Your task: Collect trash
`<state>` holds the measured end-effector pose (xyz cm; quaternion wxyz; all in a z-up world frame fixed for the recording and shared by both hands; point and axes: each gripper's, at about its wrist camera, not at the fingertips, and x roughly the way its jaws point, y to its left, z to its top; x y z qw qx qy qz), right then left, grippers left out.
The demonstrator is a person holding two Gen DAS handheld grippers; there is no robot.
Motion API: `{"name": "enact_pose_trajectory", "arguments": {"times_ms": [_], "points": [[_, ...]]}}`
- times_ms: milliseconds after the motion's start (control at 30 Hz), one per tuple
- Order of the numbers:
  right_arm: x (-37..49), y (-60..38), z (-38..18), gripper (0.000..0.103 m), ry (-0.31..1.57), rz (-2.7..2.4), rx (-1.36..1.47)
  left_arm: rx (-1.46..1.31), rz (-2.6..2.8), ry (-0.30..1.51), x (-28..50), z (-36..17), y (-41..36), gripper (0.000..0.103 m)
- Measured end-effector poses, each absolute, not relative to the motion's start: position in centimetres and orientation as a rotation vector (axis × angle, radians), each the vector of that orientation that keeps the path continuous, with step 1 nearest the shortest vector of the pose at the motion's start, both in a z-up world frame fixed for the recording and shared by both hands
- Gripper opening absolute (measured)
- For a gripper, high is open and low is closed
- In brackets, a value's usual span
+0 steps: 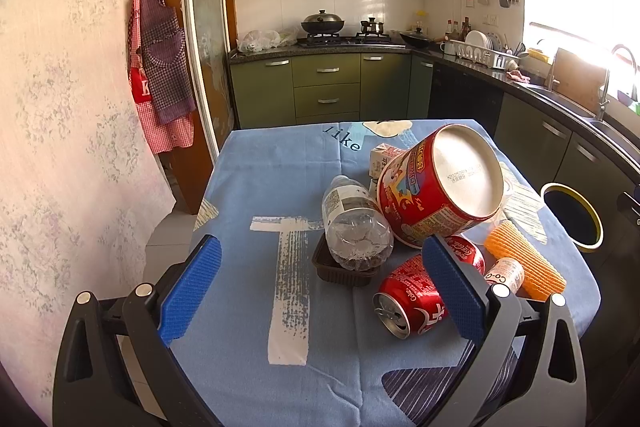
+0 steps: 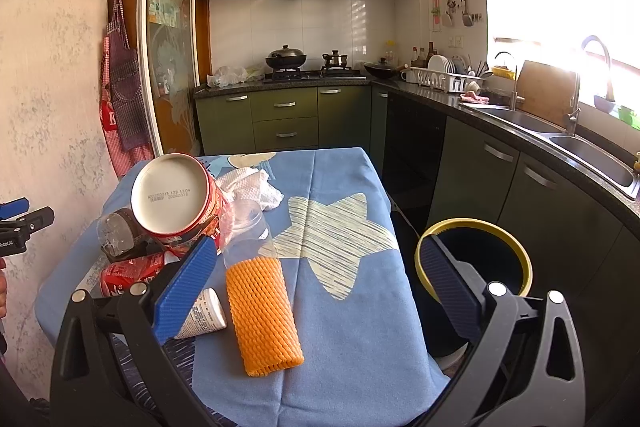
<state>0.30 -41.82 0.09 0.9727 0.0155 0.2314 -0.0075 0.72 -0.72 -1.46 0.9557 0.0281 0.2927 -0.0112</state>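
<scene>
On the table [image 1: 240,187], which has a blue cloth over it, I've got a pile of trash sitting toward the right side. Just off the table's right edge stands the black bin with the yellow rim [image 2: 474,225], so pretty handy. Biggest item is the red tin [image 1: 436,187], tipped over so its pale bottom faces my cameras, leaning on the clear plastic bottle [image 1: 354,223], whose base rests in a dark plastic tray [image 1: 344,273]. Next down is the orange foam net sleeve [image 2: 262,315] lying flat near the right edge, then two red cola cans [image 1: 408,301] on their sides, and a small white tube [image 2: 204,315] just beside the sleeve. My left gripper [image 1: 320,287] is spread wide with nothing in it, hovering over the cloth, and my right gripper [image 2: 316,291] is spread wide too, fingers either side of the sleeve, no contact.
</scene>
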Motion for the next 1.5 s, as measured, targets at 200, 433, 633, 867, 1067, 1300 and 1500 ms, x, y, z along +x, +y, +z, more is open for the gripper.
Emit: {"name": "enact_pose_trajectory", "arguments": {"times_ms": [200, 433, 633, 867, 1067, 1300, 1500], "points": [[0.33, -41.81, 0.04, 0.097, 0.469, -0.014, 0.030, 0.059, -0.026, 0.599, 0.78, -1.60, -0.84, 0.099], [0.42, -41.83, -0.07, 0.097, 0.474, -0.013, 0.032, 0.063, -0.029, 0.607, 0.88, -1.61, -0.91, 0.099], [0.47, -41.84, -0.08, 0.097, 0.474, -0.013, 0.032, 0.062, -0.029, 0.606, 0.88, -1.61, -0.87, 0.099], [0.49, -41.85, -0.08, 0.097, 0.475, -0.014, 0.032, 0.063, -0.028, 0.608, 0.98, -1.63, -0.91, 0.099], [0.51, -41.88, -0.13, 0.097, 0.475, -0.013, 0.033, 0.065, -0.028, 0.609, 1.06, -1.65, -0.95, 0.099], [0.54, -41.85, -0.25, 0.097, 0.476, -0.015, 0.033, 0.065, -0.026, 0.612, 1.10, -1.79, -0.95, 0.099], [0.90, -41.91, -0.57, 0.097, 0.487, -0.013, 0.032, 0.067, -0.024, 0.624, 1.47, -2.19, -0.95, 0.099]]}}
